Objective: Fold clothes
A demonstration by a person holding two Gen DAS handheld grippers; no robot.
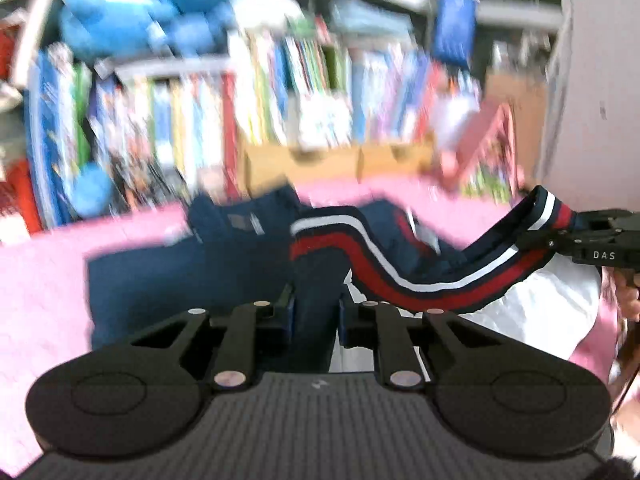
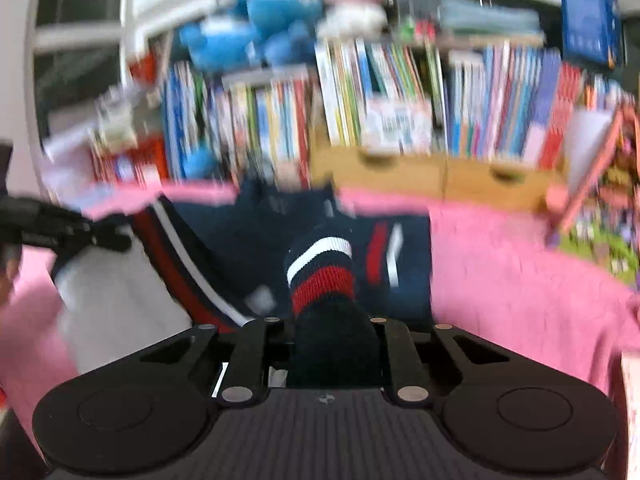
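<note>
A navy garment with a red, white and navy striped band lies on a pink blanket. My left gripper is shut on a fold of the navy cloth and lifts it. At the right edge of this view, my right gripper pinches the band's far end. The right wrist view shows my right gripper shut on the striped band. There my left gripper is at the left, holding the garment edge above its white lining. The band hangs stretched between both grippers.
Behind the blanket stands a bookshelf packed with books, with blue plush toys on top. Wooden drawers sit at the blanket's far edge, a pink object leans at the right. A person's hand shows at the right.
</note>
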